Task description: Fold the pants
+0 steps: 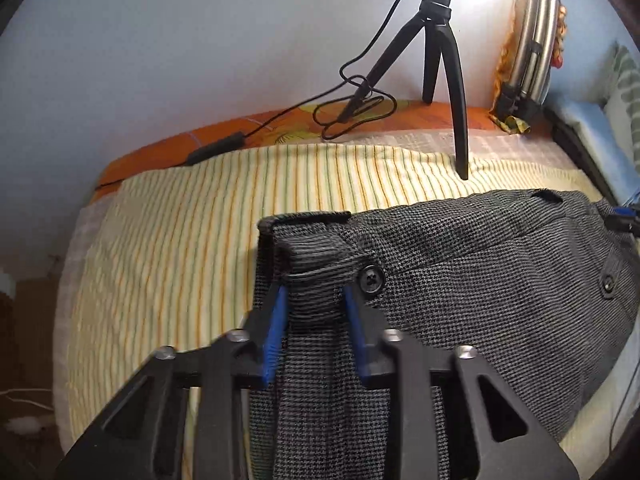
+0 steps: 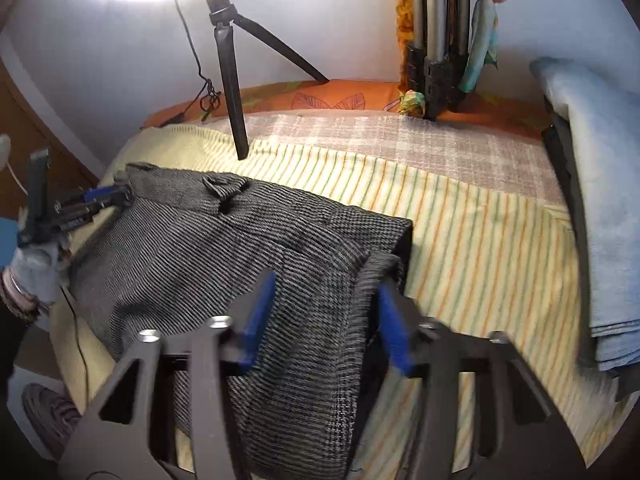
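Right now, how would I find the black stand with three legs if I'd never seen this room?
Look at the bed with the yellow striped sheet, then go to its far edge by the pale wall. The black tripod stands there, one leg on the sheet beyond the grey pants. Unlike the folded metal frame leaning nearby, it has three splayed legs and a cable trailing down.

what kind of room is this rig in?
Probably a bedroom at home, set up for recording. The pants lie on a bed with a striped sheet, folded blue bedding is stacked at one side, and a tripod with a bright lamp stands on the bed.
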